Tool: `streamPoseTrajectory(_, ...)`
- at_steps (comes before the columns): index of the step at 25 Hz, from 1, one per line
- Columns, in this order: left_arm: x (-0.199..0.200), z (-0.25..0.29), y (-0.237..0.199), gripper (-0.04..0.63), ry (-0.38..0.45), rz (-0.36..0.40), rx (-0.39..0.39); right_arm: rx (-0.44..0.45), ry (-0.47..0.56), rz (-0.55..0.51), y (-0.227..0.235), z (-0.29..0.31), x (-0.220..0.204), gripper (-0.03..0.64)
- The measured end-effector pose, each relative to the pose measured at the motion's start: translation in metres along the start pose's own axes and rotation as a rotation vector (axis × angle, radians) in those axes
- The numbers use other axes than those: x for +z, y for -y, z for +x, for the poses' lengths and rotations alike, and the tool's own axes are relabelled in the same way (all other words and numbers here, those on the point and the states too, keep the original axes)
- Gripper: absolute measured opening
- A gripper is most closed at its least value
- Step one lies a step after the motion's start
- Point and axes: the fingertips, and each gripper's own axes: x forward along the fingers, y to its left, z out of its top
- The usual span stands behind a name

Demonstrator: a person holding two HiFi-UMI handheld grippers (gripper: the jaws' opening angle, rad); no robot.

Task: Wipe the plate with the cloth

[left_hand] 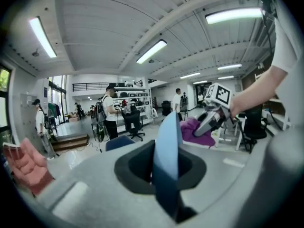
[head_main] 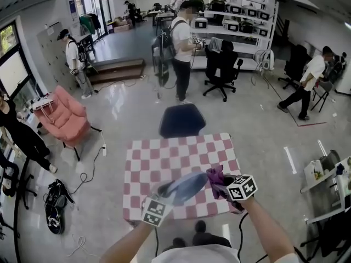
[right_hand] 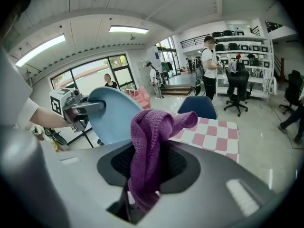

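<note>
A pale blue plate is held up above the near edge of the checked table, tilted, with my left gripper shut on its near-left rim. In the left gripper view the plate stands edge-on between the jaws. My right gripper is shut on a purple cloth, which touches the plate's right rim. In the right gripper view the cloth bunches up out of the jaws, and the plate with the left gripper shows behind at the left.
A dark blue chair stands at the table's far side. A pink armchair is at the left, with cables and a bag on the floor. Several people stand or sit farther off. A white side table is at the right.
</note>
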Motion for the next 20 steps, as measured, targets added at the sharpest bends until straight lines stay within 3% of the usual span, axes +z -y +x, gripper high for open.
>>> streamPoseTrajectory(10,-0.006,-0.009,0.023,0.037,-0.005,-0.078,-0.002,-0.022,0.05,-0.005,-0.001,-0.021,-0.017,0.12)
streamPoseTrajectory(20,-0.002,0.004,0.033,0.037,-0.008,-0.191,0.02,-0.034,0.076,-0.108,0.017,-0.033,-0.014,0.12)
